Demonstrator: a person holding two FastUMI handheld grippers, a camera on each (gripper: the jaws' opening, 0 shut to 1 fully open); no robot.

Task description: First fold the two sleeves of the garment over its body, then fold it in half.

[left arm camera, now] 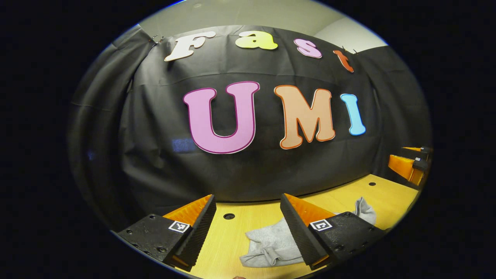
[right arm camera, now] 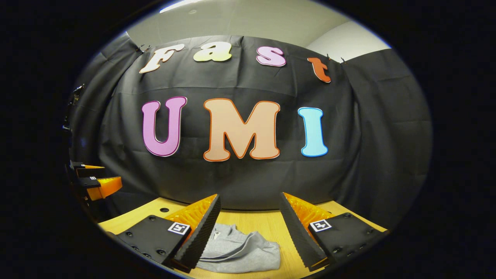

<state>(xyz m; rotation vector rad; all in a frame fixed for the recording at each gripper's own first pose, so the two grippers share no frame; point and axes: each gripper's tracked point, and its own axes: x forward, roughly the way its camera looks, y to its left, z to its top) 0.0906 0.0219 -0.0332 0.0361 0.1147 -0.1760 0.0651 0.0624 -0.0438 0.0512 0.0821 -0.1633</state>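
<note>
A grey garment [left arm camera: 271,242] lies crumpled on the wooden table [left arm camera: 232,236], low in the left gripper view and partly behind my left gripper's right finger. My left gripper [left arm camera: 248,201] hangs above the table, open, with nothing between its fingers. In the right gripper view the same grey garment [right arm camera: 240,250] lies bunched on the table [right arm camera: 267,224] below and between the fingers. My right gripper [right arm camera: 250,199] is open and holds nothing. The right gripper [left arm camera: 410,164] shows far off at the right edge of the left gripper view, and the left gripper [right arm camera: 97,182] at the left edge of the right gripper view.
The black cloth wall [left arm camera: 248,170] stands close behind the table's far edge. Small round holes [left arm camera: 229,216] dot the tabletop. Bare wood lies left of the garment in the left gripper view.
</note>
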